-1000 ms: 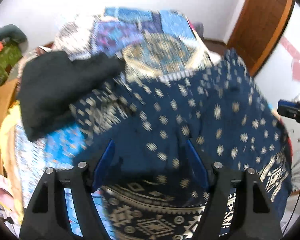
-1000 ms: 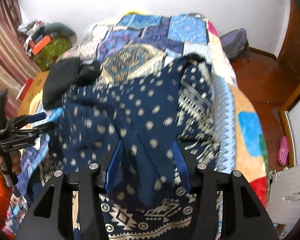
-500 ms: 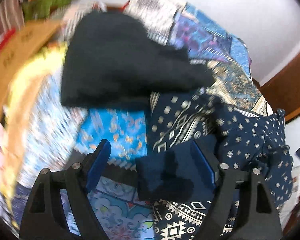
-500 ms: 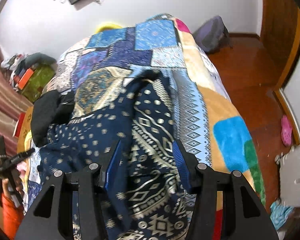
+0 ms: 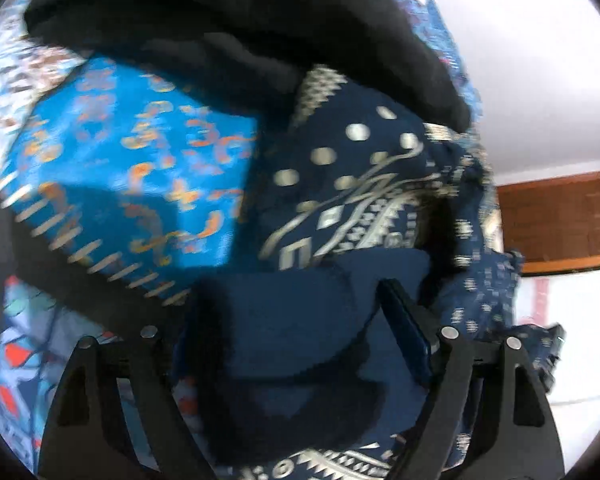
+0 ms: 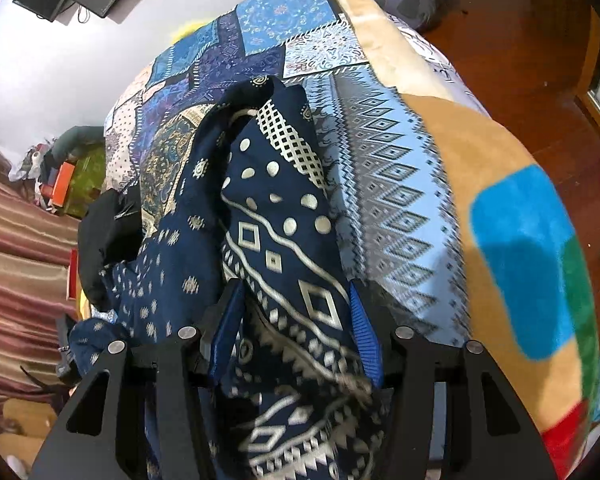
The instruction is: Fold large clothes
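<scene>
A large navy garment with white dots and geometric bands (image 6: 276, 216) lies bunched along the middle of the bed. My right gripper (image 6: 296, 312) has its blue fingers (image 6: 362, 332) wide apart with the garment's patterned border draped between them. My left gripper (image 5: 300, 320) is low over the bed's left side, and a plain navy fold of the garment (image 5: 340, 184) fills the gap between its fingers. Whether either gripper truly pinches the cloth is unclear.
A black garment (image 5: 236, 20) lies just beyond the left gripper, also in the right wrist view (image 6: 104, 240). The patchwork bedspread (image 6: 400, 184) covers the bed. Boxes and clutter (image 6: 72, 176) stand left of the bed. Wooden floor (image 6: 540, 40) lies right.
Both grippers swung outward and down. The spread garment has been drawn together into a narrow bunched strip. The left view has moved close to the black garment.
</scene>
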A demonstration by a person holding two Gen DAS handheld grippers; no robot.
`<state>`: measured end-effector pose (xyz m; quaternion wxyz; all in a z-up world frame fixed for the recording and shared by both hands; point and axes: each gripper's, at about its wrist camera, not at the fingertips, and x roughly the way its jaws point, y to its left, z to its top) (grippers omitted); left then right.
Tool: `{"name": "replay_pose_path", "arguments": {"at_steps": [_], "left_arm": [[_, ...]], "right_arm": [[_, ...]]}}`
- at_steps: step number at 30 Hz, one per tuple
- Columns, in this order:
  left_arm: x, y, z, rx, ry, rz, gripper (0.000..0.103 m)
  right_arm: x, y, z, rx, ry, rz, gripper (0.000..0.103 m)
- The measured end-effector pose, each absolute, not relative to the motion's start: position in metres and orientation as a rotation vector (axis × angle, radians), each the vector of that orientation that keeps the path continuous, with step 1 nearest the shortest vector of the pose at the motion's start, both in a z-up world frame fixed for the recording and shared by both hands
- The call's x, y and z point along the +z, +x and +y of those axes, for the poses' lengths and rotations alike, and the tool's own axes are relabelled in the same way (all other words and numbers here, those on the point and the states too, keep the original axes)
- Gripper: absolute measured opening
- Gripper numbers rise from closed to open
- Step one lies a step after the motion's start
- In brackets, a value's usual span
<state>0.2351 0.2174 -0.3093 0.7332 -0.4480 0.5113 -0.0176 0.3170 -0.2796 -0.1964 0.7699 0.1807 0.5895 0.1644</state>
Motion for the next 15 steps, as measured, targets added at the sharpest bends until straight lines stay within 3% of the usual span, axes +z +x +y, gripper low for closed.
{"name": "replay_pose_path", "arguments": {"at_steps": [5, 8, 10, 11, 12, 13, 14, 15], "left_arm": [[-0.305, 0.247, 0.207, -0.095, -0.977, 1.095, 0.080], [-0.293, 0.255, 0.193, -0.113, -0.905, 1.086, 0.060], [-0.284, 0.263, 0.178, -0.111, -0.835, 1.096, 0.055], [-0.281, 0.266, 0.172, -0.110, -0.803, 1.102, 0.044], [-0.275, 0.270, 0.165, -0.095, -0.753, 1.117, 0.031], [-0.270, 0.272, 0.160, -0.086, -0.716, 1.126, 0.026], [-0.267, 0.273, 0.158, -0.085, -0.701, 1.123, 0.016], [-0.260, 0.275, 0.154, -0.087, -0.696, 1.114, 0.015]], "right_arm": [[-0.201, 0.326, -0.278, 0.356, 0.421, 1.255, 0.051], [-0.198, 0.333, -0.273, 0.364, 0.408, 1.242, 0.051], [-0.195, 0.335, -0.267, 0.364, 0.376, 1.229, 0.047], [-0.194, 0.334, -0.264, 0.357, 0.359, 1.224, 0.043], [-0.193, 0.333, -0.261, 0.353, 0.335, 1.223, 0.028], [-0.192, 0.333, -0.257, 0.369, 0.319, 1.228, 0.018], [-0.190, 0.331, -0.254, 0.387, 0.315, 1.229, 0.016], [-0.186, 0.327, -0.252, 0.387, 0.305, 1.218, 0.014]]}}
